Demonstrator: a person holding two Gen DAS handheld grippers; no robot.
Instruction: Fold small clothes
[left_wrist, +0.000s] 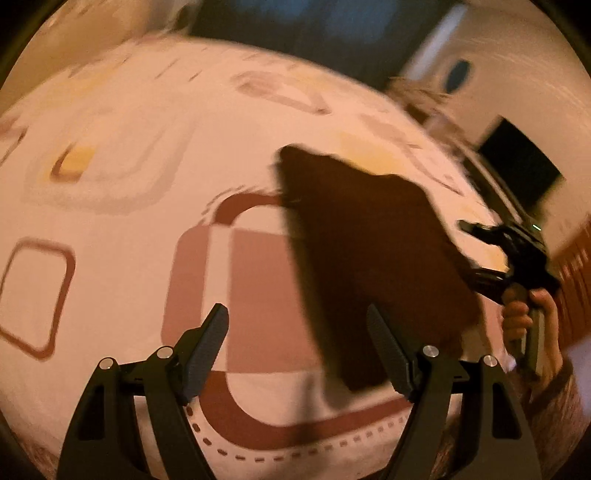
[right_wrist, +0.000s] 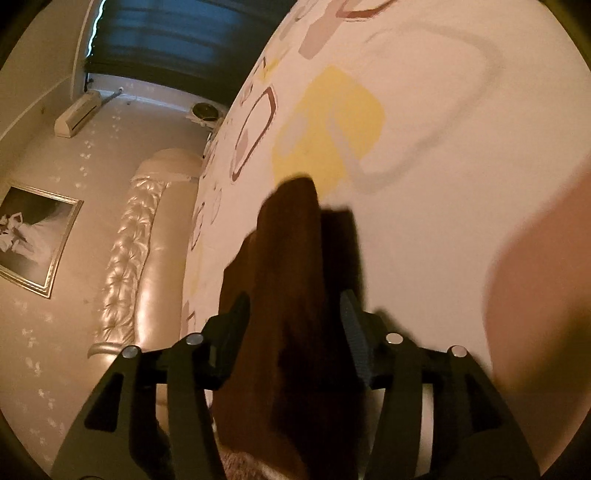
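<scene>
Cloth (left_wrist: 369, 251), dark brown, lies on the bed (left_wrist: 129, 221) right of centre, over the patterned sheet. Left gripper (left_wrist: 297, 332) hangs wide and empty above the cloth's near edge. Right gripper (right_wrist: 295, 314) stands parted, the cloth between its fingers (right_wrist: 354, 332), neither pad visibly pressing on it. A hand (left_wrist: 524, 321) holds the right gripper's handle.

Dark brown cloth on a pale pink patterned bedspread

The garment (left_wrist: 373, 251) was plain dark brown; the bedspread (left_wrist: 122, 206) around it carried maroon rounded squares at 9 o'clock and yellow patches at 12 o'clock. Both grippers were black. The tufted headboard (right_wrist: 136, 258) was pearly cream, the curtain (right_wrist: 177, 33) dark blue.
</scene>
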